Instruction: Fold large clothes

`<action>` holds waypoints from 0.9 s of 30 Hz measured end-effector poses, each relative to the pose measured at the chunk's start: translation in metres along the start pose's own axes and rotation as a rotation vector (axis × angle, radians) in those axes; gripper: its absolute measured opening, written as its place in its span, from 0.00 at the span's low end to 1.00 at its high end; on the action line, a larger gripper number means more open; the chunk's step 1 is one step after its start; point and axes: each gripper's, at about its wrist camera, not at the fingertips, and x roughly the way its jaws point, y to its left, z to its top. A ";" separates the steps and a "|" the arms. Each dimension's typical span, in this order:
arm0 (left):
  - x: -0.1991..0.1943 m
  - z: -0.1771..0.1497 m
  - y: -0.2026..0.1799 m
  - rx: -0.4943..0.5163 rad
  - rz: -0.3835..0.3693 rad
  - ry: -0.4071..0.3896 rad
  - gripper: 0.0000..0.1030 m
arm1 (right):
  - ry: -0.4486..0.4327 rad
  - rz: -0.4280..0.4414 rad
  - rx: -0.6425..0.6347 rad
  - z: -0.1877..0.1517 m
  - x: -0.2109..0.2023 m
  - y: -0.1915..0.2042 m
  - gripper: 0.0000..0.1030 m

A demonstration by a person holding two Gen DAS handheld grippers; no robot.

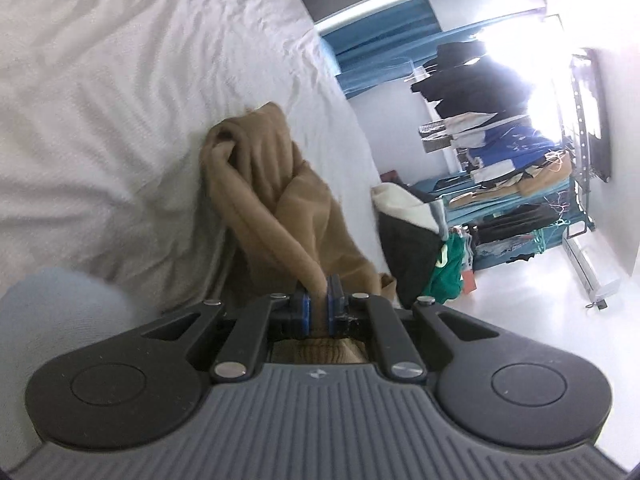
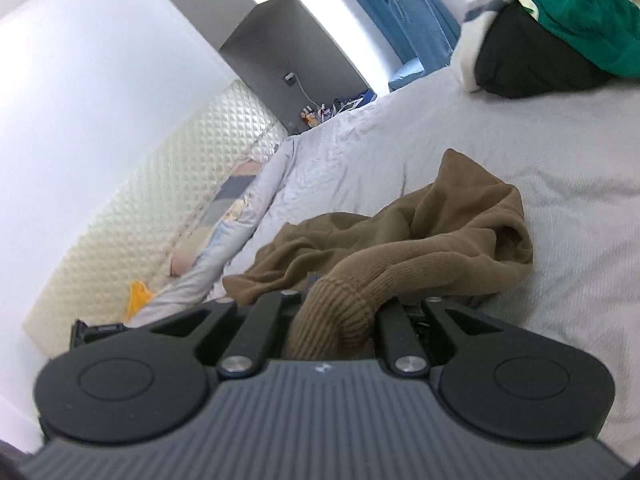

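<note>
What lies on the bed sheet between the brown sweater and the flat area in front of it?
Nothing visible does. Both the left gripper and the right gripper are shut on the brown sweater; the bed sheet beyond it looks bare up to the clothes pile.

Two close wrist views, angled down, perhaps sharing brown garment (image 1: 276, 200).

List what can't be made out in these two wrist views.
- Right gripper pads: right wrist view, covered by the ribbed cuff of the brown sweater.
- Sweater's overall shape: both views, bunched on the bed; which parts are gripped is unclear.
- Left gripper pinch: left wrist view, fabric motion-blurred.
- Clothes pile: right wrist view, cut off by the top edge.
- Person: only a pale blur at the left wrist view's lower left.
</note>
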 end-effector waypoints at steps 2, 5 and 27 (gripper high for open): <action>0.015 0.011 -0.005 -0.015 -0.011 -0.016 0.09 | -0.007 -0.003 0.039 0.005 0.010 -0.004 0.11; 0.043 0.034 -0.018 -0.026 -0.024 -0.051 0.09 | -0.041 -0.010 0.121 0.023 0.029 -0.014 0.11; 0.307 0.147 0.002 -0.022 0.172 -0.132 0.11 | -0.138 -0.289 0.505 0.096 0.242 -0.136 0.12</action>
